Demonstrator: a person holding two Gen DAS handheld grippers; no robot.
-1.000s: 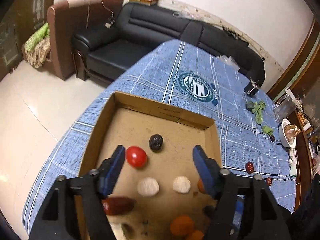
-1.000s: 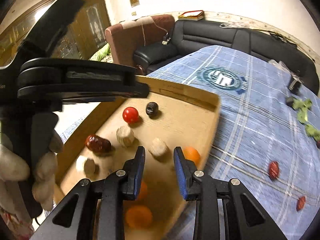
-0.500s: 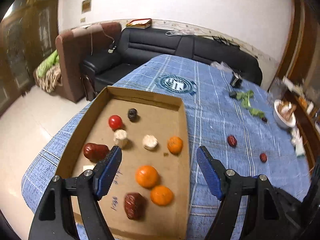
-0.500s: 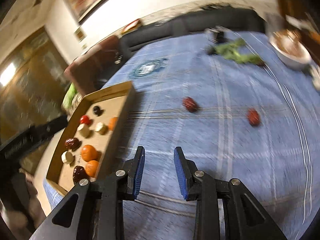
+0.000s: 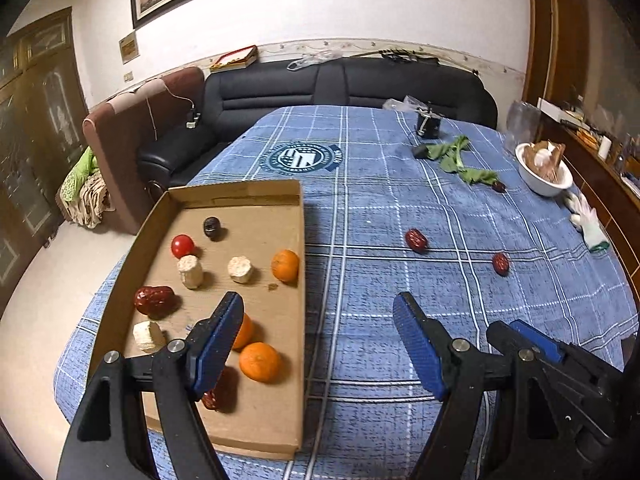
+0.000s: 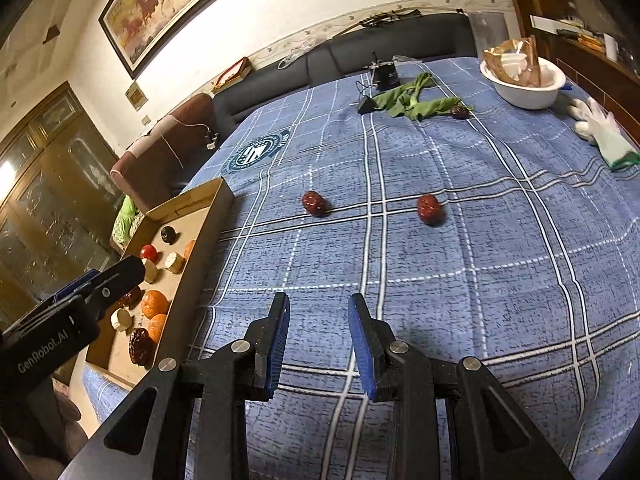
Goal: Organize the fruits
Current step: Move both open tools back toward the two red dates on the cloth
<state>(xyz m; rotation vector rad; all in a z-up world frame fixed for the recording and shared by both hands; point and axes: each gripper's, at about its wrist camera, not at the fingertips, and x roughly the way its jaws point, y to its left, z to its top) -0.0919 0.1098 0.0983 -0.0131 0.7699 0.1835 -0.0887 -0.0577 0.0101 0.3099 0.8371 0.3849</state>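
Observation:
A cardboard tray [image 5: 298,280] [image 6: 224,204] on the blue checked tablecloth holds several fruits: oranges [image 5: 285,265], a red tomato [image 5: 182,245], red dates [image 5: 154,300], pale chunks [image 5: 240,269] and a dark fruit [image 5: 212,226]. Two red dates lie loose on the cloth [image 5: 416,239] [image 5: 500,263], seen also in the right wrist view [image 6: 314,202] [image 6: 430,209]. A third date [image 6: 459,111] lies by the greens. My left gripper [image 5: 318,340] is open wide and empty above the tray's right edge. My right gripper [image 6: 318,328] is open narrowly and empty over the cloth, short of the loose dates.
Green leaves [image 6: 412,98], a small black object [image 6: 386,74], a white bowl [image 6: 524,80] and a white glove [image 6: 600,130] lie at the far right of the table. A black sofa [image 5: 340,84] stands behind the table. The left gripper's body [image 6: 60,320] shows at left.
Both grippers have pulled back and up from inside the tray. The right gripper swung right, from over the tray to over the cloth facing the loose dates. The left stayed open.

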